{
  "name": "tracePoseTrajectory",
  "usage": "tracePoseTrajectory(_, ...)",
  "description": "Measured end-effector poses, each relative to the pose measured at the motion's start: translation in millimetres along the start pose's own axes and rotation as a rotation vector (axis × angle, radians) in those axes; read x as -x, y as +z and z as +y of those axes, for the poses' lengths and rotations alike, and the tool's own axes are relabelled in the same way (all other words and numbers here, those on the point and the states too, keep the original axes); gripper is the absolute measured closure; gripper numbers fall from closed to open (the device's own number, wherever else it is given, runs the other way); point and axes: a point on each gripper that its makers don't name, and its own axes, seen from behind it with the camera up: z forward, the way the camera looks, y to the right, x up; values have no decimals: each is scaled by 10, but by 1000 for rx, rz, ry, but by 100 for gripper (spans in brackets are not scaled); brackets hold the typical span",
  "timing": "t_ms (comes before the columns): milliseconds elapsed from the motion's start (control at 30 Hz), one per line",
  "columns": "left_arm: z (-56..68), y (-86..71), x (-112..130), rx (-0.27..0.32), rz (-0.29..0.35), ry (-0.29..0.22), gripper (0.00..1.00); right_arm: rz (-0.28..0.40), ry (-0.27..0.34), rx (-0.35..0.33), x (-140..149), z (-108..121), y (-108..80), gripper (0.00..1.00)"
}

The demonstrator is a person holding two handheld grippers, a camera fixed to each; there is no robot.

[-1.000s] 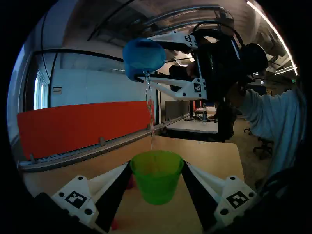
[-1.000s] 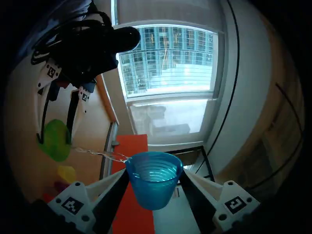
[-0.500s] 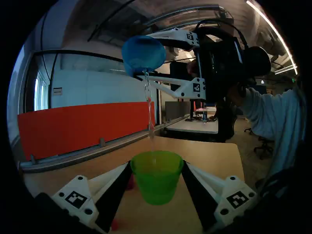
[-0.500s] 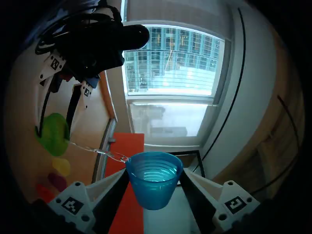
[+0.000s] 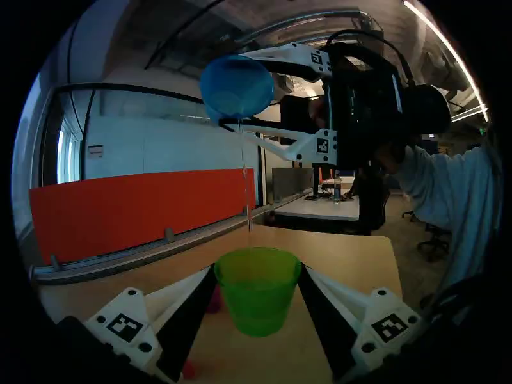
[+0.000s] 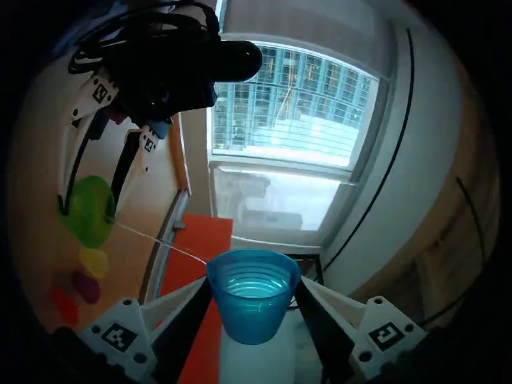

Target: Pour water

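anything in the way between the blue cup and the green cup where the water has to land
Nothing visible. In the left gripper view the blue cup hangs tipped above the green cup, and a thin stream of water drops through open air toward its mouth.

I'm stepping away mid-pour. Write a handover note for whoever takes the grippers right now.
Left gripper: shut on the green cup, upright over the table.
Right gripper: shut on the blue cup, tipped, high above the green cup.
Done: pour under way; a thin stream falls into the green cup.
Left: let it drain, then probably right the blue cup.
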Motion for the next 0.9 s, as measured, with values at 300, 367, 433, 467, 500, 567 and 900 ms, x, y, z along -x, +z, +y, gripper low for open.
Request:
tracePoseTrajectory(300,-12,-7,-12,-6,6,-3,12,3,-58,-4,-58,-6,5,11)
tracePoseTrajectory(367,-17,-2,-12,-6,8,-6,12,7,-57,-3,-81,-2,3,11)
tracePoseTrajectory(433,-23,-1,-12,-7,10,-9,12,10,-55,-2,-93,0,2,11)
tracePoseTrajectory(467,-28,-1,-13,-8,12,-11,12,10,-54,-2,-96,0,1,11)
tracePoseTrajectory(500,-31,-1,-13,-8,12,-13,12,11,-53,-2,-98,-1,0,11)
tracePoseTrajectory(567,-38,-5,-13,-10,13,-14,12,9,-49,-1,-93,-5,-5,11)
tracePoseTrajectory(900,-44,-23,-15,-15,14,-16,12,3,91,-11,-25,-67,-53,11)
